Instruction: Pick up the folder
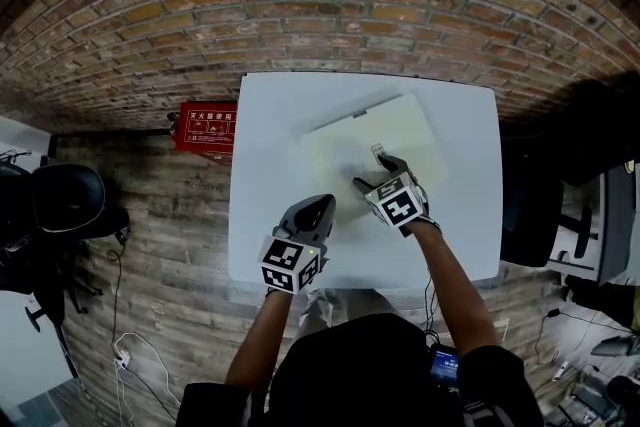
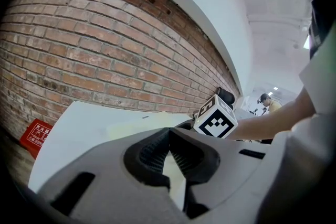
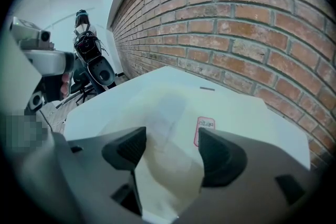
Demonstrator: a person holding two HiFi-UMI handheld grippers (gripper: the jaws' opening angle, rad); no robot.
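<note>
The folder (image 1: 405, 130) is laid flat on the table (image 1: 270, 115), slantwise to its edges. It is seen below and between the parted jaws of the right gripper (image 1: 368, 167). The left gripper (image 1: 325, 204) is clenched on nothing, beside the folder's near corner.

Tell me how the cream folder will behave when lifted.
The folder lies thin and flat on the table, so it probably flexes if lifted by one edge. It looks light, and its smooth cover may slide when pushed.

Looks like an office/lab w/ bare brick wall (image 1: 320, 5). White worktop (image 1: 270, 215), swivel chair (image 1: 65, 205), floor cables (image 1: 125, 355), red fire-extinguisher box (image 1: 205, 128).
</note>
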